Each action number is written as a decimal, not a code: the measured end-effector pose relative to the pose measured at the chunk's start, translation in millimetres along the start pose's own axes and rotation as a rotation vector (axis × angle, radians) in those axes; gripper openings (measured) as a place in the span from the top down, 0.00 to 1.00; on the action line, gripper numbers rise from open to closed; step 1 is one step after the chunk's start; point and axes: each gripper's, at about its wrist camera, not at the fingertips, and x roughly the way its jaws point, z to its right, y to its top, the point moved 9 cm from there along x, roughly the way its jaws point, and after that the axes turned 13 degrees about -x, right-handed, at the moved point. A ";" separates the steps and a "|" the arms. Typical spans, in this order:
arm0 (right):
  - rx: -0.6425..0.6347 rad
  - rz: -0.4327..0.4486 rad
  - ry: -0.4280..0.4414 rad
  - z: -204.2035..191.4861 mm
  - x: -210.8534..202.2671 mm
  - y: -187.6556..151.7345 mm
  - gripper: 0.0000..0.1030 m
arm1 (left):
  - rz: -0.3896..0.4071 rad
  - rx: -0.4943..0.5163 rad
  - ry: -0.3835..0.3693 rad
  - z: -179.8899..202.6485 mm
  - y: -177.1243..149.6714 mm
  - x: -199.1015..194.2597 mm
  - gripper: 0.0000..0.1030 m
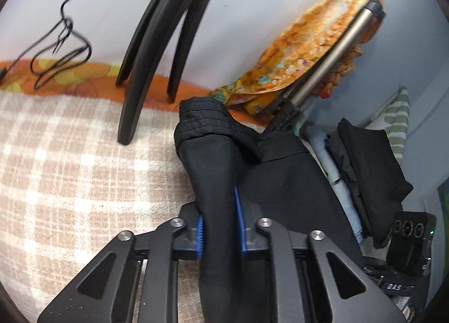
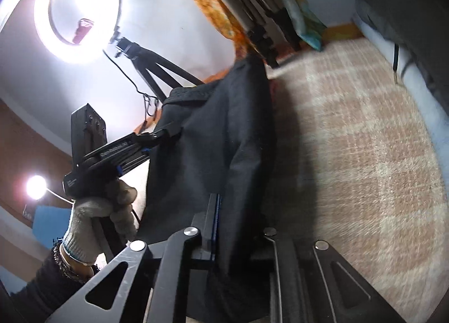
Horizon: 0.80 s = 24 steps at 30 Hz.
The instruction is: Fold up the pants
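Observation:
The black pants (image 1: 213,160) hang lifted above the plaid blanket (image 1: 70,160). My left gripper (image 1: 219,227) is shut on a bunched fold of them between its blue pads (image 1: 239,210); the elastic waistband (image 1: 202,115) shows just beyond. In the right wrist view my right gripper (image 2: 238,227) is shut on another part of the pants (image 2: 213,140), which drape from it. The left gripper (image 2: 165,133), held by a gloved hand (image 2: 98,210), grips the pants near the waistband at the left.
A black tripod (image 1: 157,51) stands on the blanket, with a ring light (image 2: 81,9) on it. An orange floral cloth (image 1: 303,53) covers a frame behind. A pile of folded dark and blue clothes (image 1: 364,171) lies at the right. A cable (image 1: 56,48) hangs at the wall.

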 end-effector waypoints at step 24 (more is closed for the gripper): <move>-0.228 0.125 -0.195 -49.3 -129.8 20.5 0.93 | 0.094 0.202 -0.154 127.6 1.5 -63.2 0.90</move>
